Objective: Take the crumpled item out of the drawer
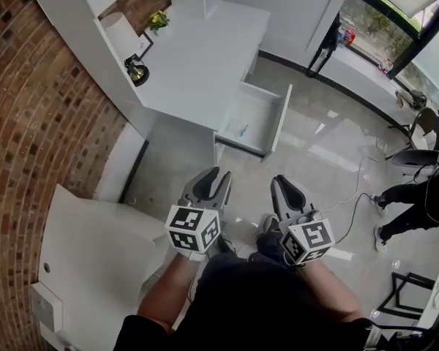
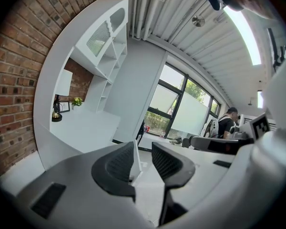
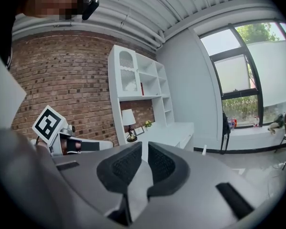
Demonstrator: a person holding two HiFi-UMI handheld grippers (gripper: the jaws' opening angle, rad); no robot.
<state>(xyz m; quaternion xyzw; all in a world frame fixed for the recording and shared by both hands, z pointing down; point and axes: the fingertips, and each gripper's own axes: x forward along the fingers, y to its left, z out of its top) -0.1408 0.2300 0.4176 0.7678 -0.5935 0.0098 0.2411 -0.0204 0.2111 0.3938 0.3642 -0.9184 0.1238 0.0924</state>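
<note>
The white drawer [image 1: 282,115] stands pulled out from the white desk [image 1: 205,57], ahead of me across the floor. A small teal thing [image 1: 243,130] lies inside it, too small to make out its shape. Both grippers hang in front of my body, well short of the drawer. My left gripper [image 1: 214,172] [image 2: 143,149] is open, with a plain gap and nothing between its dark ribbed pads. My right gripper [image 1: 284,180] [image 3: 145,151] shows only a narrow gap between its pads and holds nothing.
A lamp [image 1: 121,31], a small plant [image 1: 158,20] and a dark object [image 1: 137,72] stand at the desk's brick-wall side. A white counter [image 1: 95,247] is at my left. A seated person [image 1: 417,192], a chair [image 1: 424,119] and a floor cable [image 1: 351,196] are to the right.
</note>
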